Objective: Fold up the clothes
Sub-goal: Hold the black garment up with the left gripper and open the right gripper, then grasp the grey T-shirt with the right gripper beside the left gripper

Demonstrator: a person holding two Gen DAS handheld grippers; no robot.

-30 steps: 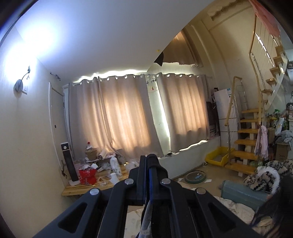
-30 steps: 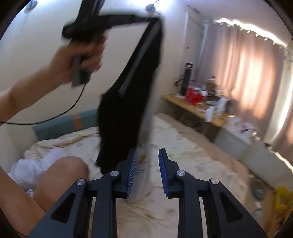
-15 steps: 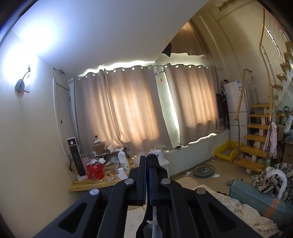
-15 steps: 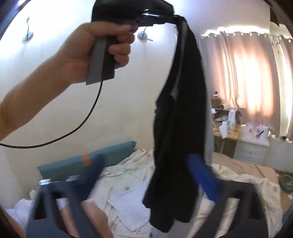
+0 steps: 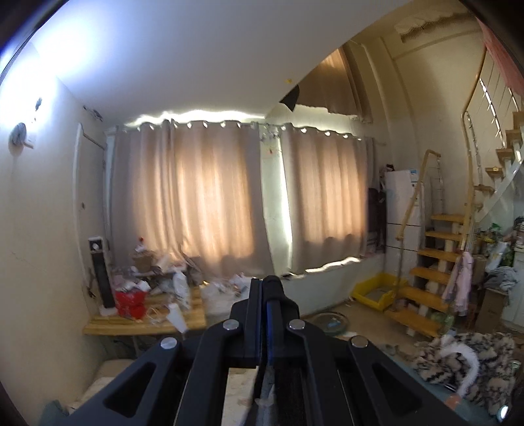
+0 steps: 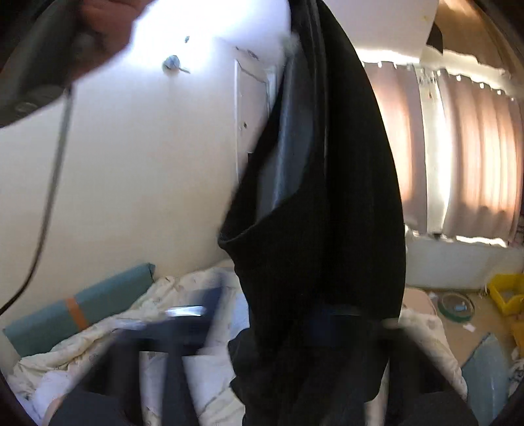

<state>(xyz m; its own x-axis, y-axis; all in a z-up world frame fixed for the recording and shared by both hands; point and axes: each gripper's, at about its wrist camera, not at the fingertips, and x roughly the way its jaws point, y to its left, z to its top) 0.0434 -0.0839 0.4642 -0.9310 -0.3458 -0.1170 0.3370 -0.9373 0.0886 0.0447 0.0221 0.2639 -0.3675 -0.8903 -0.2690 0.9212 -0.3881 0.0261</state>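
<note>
Left wrist view first: my left claw [image 5: 266,295] is raised high and aimed across the room at the curtains [image 5: 235,200], its fingers pressed together on a thin edge of cloth; a strip of the black garment [image 5: 266,390] shows between them lower down, running out of the bottom of the picture. Beyond it I see a cluttered wooden counter [image 5: 144,324] and the stairs [image 5: 435,281], none of which bears on the folding. Right wrist view next: the black garment [image 6: 327,229] hangs full length from above, bunched and twisted into a long drape, its lower end dangling over the bed [image 6: 183,288]. My left hand [image 6: 104,19] shows blurred at the top corner. My right claw [image 6: 262,314] is smeared by motion low in the frame, just at the garment's hem, and I cannot tell whether its fingers are apart or shut on cloth. As I judge it, no fold shows in this piece: it is aloft, not spread flat, so laying it out on the bed and making every fold remain.
</note>
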